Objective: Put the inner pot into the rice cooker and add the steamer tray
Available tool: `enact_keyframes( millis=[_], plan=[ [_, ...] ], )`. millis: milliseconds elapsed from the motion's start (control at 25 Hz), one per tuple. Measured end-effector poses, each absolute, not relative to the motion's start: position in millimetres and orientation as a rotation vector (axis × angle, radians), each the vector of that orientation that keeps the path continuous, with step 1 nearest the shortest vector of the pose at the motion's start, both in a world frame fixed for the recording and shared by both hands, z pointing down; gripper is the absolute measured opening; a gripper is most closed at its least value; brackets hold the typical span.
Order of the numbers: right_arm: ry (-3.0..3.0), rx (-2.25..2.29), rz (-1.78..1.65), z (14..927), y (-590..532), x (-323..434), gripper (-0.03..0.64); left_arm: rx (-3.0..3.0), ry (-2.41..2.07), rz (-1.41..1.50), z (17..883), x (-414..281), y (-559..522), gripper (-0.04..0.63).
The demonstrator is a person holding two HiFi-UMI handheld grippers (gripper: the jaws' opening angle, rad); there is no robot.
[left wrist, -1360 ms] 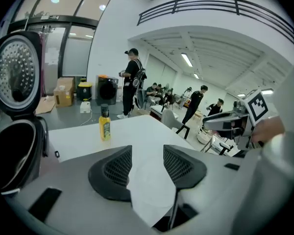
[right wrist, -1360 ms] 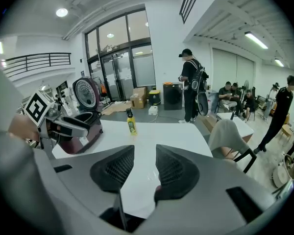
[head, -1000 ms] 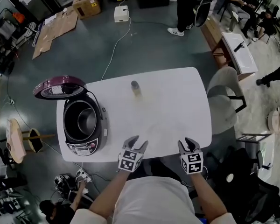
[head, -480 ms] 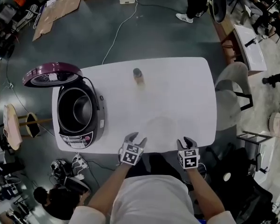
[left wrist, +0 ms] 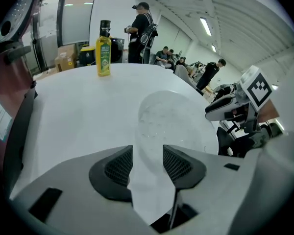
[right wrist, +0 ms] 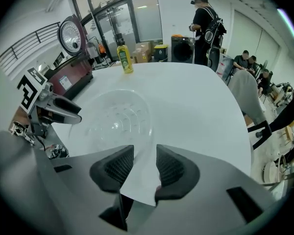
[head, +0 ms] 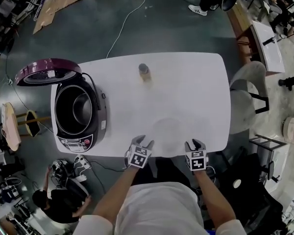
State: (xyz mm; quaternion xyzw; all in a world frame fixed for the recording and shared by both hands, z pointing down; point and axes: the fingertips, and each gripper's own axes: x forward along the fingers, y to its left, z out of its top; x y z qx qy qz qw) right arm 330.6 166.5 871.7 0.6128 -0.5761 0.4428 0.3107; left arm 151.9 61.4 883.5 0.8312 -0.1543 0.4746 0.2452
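— What's the surface like from your end?
— I see a white table (head: pixel 186 82) with rounded corners on a dark grey floor (head: pixel 88 33). Flat brown cardboard (head: pixel 59 1) lies at the far left, and a pale grey chair (head: pixel 245 106) stands on the right. People stand and sit further back. A yellow bottle (head: pixel 144 72) with a dark cap stands near the table's far edge.
— And the task pieces?
— The maroon rice cooker (head: pixel 102 119) sits at the table's left end with its lid (head: pixel 46 68) raised. The dark inner pot (head: pixel 81 109) is inside it. The clear round plastic steamer tray (head: pixel 167 129) lies near the front edge, between my grippers.
— Claws?
— My left gripper (head: pixel 144 141) and right gripper (head: pixel 195 143) are both spread and pinching nothing.
— Any writing?
— Only black-and-white squares on the marker cubes (head: pixel 138 156). I can't read the cooker's and bottle's labels.
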Motion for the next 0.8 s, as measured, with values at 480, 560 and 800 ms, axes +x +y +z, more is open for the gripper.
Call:
enact_keyframes(
  millis=[480,560,800],
  plan=[
    [-1.51,1.617,1.21,877,157,326,0.089,2.24,-0.451,1.303,886,156,67,0.13],
    [-1.511,1.633,1.204,873,154,328,0.086,2.248,-0.465,1.289,881,158,64,0.126],
    [-1.543,1.678,1.183,856,145,329,0.079,2.247,-0.534,1.244,866,157,53,0.113]
  ],
)
